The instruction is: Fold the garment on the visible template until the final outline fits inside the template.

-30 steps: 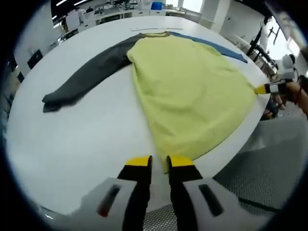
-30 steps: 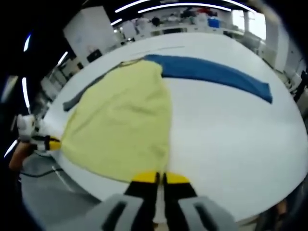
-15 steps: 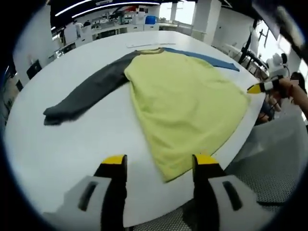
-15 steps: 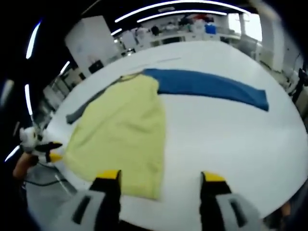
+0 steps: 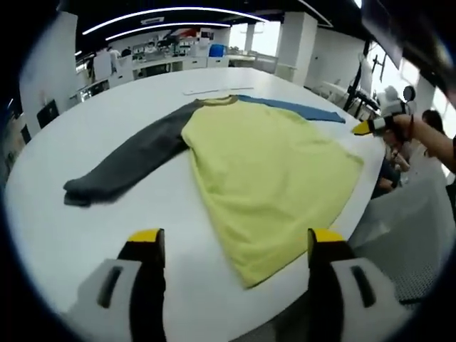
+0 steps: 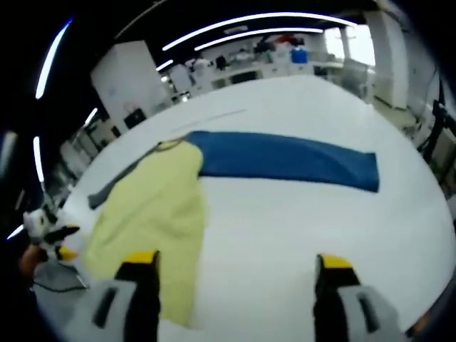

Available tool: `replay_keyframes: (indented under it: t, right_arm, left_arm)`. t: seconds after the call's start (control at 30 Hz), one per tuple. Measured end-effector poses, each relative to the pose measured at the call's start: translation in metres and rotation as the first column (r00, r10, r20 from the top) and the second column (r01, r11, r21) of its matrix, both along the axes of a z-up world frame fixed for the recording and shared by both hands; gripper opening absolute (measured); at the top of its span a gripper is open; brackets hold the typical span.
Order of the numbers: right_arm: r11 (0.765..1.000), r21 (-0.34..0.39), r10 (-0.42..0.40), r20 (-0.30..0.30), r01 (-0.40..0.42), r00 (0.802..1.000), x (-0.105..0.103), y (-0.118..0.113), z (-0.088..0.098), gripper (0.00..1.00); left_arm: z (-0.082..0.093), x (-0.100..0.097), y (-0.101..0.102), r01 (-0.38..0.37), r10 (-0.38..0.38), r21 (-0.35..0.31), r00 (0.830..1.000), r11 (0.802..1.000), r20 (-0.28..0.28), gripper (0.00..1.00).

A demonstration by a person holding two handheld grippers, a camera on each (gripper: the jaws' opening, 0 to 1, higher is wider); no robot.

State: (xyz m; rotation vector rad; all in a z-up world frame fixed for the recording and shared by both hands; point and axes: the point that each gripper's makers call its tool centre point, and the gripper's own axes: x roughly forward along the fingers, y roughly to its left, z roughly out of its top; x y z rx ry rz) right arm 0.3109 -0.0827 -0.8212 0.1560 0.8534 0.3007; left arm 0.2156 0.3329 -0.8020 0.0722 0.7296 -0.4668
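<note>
A garment lies flat on the round white table (image 5: 85, 149), with a yellow-green body (image 5: 267, 167), a dark grey sleeve (image 5: 128, 160) stretched to one side and a blue sleeve (image 6: 285, 158) stretched to the other. In the left gripper view my left gripper (image 5: 235, 239) is open just above the garment's hem corner, holding nothing. My right gripper (image 6: 231, 260) is open too, over bare table beside the yellow body (image 6: 146, 214). The right gripper (image 5: 370, 127) also shows at the far right of the left gripper view, and the left gripper (image 6: 57, 242) at the left of the right gripper view.
A thin pale strip (image 5: 217, 90) lies on the table beyond the collar. A person's hand and sleeve (image 5: 427, 139) are at the table's edge. Benches and equipment (image 5: 171, 60) stand in the lab behind. The table edge runs close under both grippers.
Both grippers were shut at the hem a second ago; they have opened, let go of the garment and drawn back. The hem now lies on the table.
</note>
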Motion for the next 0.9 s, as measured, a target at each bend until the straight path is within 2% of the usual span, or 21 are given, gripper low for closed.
replay_keyframes:
  t: [0.13, 0.27, 0.53, 0.7, 0.83, 0.9]
  right_arm:
    - [0.999, -0.029, -0.027, 0.040, 0.028, 0.999, 0.018, -0.022, 0.001, 0.89]
    - [0.998, -0.037, -0.043, 0.040, 0.044, 0.998, 0.031, -0.044, -0.004, 0.89]
    - [0.991, -0.114, -0.059, 0.061, 0.066, 0.996, 0.046, -0.080, -0.008, 0.86]
    - [0.986, -0.115, -0.110, 0.086, 0.120, 0.990, 0.062, -0.106, -0.005, 0.80]
    - [0.977, -0.152, -0.139, 0.089, 0.152, 0.986, 0.081, -0.133, -0.011, 0.71]
    - [0.974, -0.132, -0.170, 0.101, 0.183, 0.980, 0.080, -0.131, -0.009, 0.66]
  left_arm:
    - [0.011, 0.006, -0.006, 0.012, -0.011, -0.025, 0.999, 1.000, 0.049, 0.86]
    - [0.018, 0.010, -0.010, 0.022, -0.019, -0.041, 0.997, 0.999, 0.071, 0.92]
    - [0.020, 0.013, -0.015, 0.019, -0.014, -0.071, 0.998, 0.997, 0.069, 0.99]
    - [0.020, 0.013, -0.015, 0.028, -0.025, -0.041, 0.997, 0.999, 0.073, 0.99]
    - [0.019, 0.012, -0.016, 0.028, -0.026, -0.036, 0.998, 0.999, 0.064, 0.99]
    - [0.019, 0.012, -0.015, 0.029, -0.027, -0.034, 0.998, 0.999, 0.063, 0.99]
